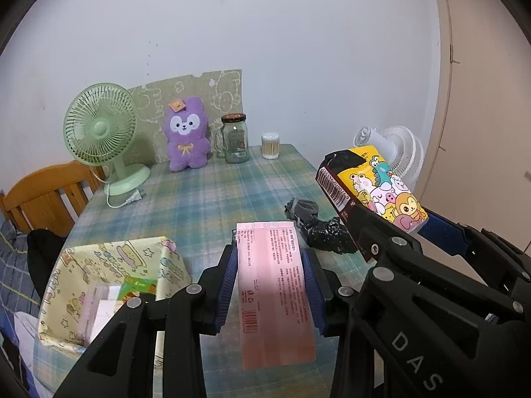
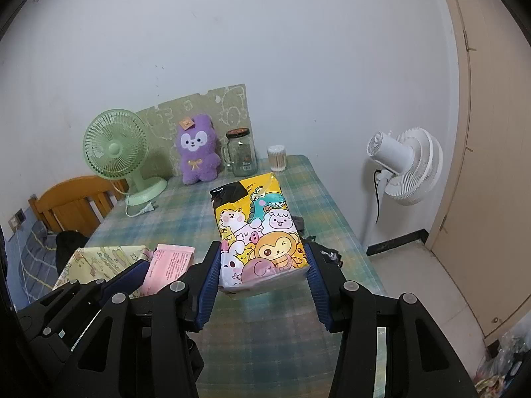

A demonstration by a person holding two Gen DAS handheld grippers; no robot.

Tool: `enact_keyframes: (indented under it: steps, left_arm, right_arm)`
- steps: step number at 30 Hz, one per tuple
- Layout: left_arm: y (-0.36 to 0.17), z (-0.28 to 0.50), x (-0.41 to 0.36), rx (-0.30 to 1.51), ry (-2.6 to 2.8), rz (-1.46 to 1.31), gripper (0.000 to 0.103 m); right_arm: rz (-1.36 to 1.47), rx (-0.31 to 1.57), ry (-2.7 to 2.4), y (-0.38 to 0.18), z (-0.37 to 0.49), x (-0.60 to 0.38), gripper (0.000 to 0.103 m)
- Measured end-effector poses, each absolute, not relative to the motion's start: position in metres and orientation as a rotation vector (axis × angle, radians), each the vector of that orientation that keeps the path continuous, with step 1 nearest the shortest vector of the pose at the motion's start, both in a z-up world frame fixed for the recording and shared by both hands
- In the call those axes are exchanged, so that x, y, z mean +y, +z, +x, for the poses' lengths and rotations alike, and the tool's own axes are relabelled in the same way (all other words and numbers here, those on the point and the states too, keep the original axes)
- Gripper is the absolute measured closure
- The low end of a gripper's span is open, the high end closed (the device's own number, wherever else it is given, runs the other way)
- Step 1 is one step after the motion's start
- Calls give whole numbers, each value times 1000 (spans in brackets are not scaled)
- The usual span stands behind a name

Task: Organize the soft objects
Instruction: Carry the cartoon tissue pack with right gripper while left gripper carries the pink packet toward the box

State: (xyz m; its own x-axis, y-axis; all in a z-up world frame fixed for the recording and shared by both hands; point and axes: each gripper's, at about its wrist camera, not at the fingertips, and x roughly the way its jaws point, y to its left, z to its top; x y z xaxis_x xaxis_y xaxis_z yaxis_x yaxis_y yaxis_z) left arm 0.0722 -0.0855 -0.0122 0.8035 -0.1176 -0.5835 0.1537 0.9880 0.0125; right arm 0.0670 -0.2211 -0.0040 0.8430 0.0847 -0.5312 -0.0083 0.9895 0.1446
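Note:
My left gripper (image 1: pixel 270 258) is shut on a flat pink tissue pack (image 1: pixel 275 292), which hangs above the checked tablecloth (image 1: pixel 205 199). My right gripper (image 2: pixel 262 252) is shut on a yellow tissue pack printed with cartoon animals (image 2: pixel 259 229), also held off the table. In the left wrist view the yellow pack (image 1: pixel 375 179) and the right gripper (image 1: pixel 398 222) appear at the right. In the right wrist view the pink pack (image 2: pixel 169 262) shows at the lower left. A pale yellow fabric basket (image 1: pixel 166 265) holding packets sits just left of the pink pack.
At the back of the table stand a green desk fan (image 1: pixel 103 132), a purple plush toy (image 1: pixel 187 132), a glass jar (image 1: pixel 235 139) and a tub of cotton swabs (image 1: pixel 270 146). A grey sock (image 1: pixel 302 209) and a black crumpled bag (image 1: pixel 328 235) lie right of centre. A white floor fan (image 2: pixel 408 165) stands beyond the table's right edge.

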Motion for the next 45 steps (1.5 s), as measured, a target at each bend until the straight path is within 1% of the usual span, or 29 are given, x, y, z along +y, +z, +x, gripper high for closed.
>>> enact_keyframes:
  steps: [14,45]
  left_arm:
    - [-4,68,-52,604,-135,59,63]
    - [-15,78,42,613,-101,70,62]
  right_arm:
    - [136,551,68,6,68,-186,50]
    - [122,559,171,-8,93,-88,50]
